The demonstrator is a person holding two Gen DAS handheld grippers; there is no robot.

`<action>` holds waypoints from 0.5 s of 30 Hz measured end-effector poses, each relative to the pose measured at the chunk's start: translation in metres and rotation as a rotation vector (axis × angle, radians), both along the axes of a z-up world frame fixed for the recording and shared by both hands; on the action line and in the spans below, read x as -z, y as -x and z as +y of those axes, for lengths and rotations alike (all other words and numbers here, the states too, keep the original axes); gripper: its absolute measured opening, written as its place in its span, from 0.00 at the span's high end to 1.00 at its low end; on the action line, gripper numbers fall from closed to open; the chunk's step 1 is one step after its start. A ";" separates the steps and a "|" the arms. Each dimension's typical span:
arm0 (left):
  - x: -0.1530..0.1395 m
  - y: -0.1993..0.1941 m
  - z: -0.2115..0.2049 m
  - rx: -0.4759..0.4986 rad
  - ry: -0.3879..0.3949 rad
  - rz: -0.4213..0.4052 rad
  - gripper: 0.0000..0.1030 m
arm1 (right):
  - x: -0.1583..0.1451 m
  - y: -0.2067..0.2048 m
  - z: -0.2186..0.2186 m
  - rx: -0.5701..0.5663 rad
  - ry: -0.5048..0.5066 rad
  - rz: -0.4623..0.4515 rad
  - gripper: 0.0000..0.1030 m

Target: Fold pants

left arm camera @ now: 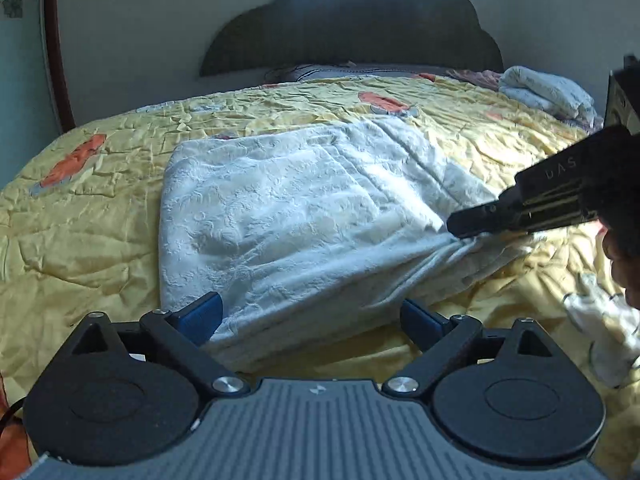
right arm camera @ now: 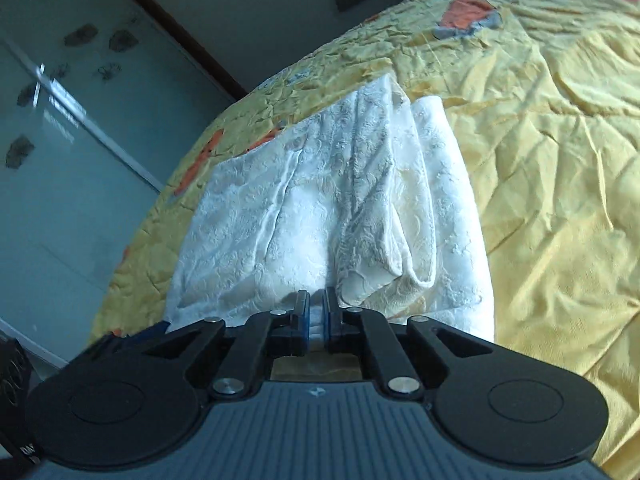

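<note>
White textured pants [left arm camera: 280, 208] lie partly folded on a yellow bedspread [left arm camera: 80, 248]. My left gripper [left arm camera: 310, 316] is open, its blue pads wide apart on either side of the pants' near edge, with cloth lying between them. From the right, my right gripper [left arm camera: 460, 226] reaches in and pinches the pants' right edge, where the fabric gathers into creases. In the right wrist view the pants [right arm camera: 320, 200] stretch away in layered folds. There the right gripper [right arm camera: 316, 308] is shut on a fold of white cloth caught between its pads.
A dark scalloped headboard [left arm camera: 360, 20] stands behind the bed. A folded white cloth [left arm camera: 544, 88] lies at the far right corner, and another pale cloth [left arm camera: 600, 332] at the near right. A glass door [right arm camera: 60, 140] runs along the bed's left side.
</note>
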State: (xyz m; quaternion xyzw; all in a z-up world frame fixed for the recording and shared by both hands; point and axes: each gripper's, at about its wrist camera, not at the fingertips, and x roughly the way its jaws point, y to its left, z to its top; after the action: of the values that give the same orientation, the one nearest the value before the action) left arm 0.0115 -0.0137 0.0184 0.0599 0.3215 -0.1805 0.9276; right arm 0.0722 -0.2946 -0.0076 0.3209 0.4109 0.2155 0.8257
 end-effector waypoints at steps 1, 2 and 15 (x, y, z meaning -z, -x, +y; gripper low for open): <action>-0.012 -0.002 0.015 -0.010 0.103 0.013 0.08 | -0.004 -0.001 -0.009 0.001 -0.029 0.001 0.93; -0.021 -0.005 0.028 -0.024 0.194 0.017 0.05 | -0.010 0.000 -0.021 0.011 -0.053 -0.020 0.91; 0.023 -0.157 0.134 -0.276 0.854 0.502 0.09 | 0.021 -0.094 -0.075 0.041 -0.239 0.121 0.16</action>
State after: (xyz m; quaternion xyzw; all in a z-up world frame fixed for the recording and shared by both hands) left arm 0.1690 0.1207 -0.0047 -0.4124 0.4370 -0.1806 0.7787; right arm 0.1662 -0.3698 -0.0291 0.4376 0.4247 0.2263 0.7595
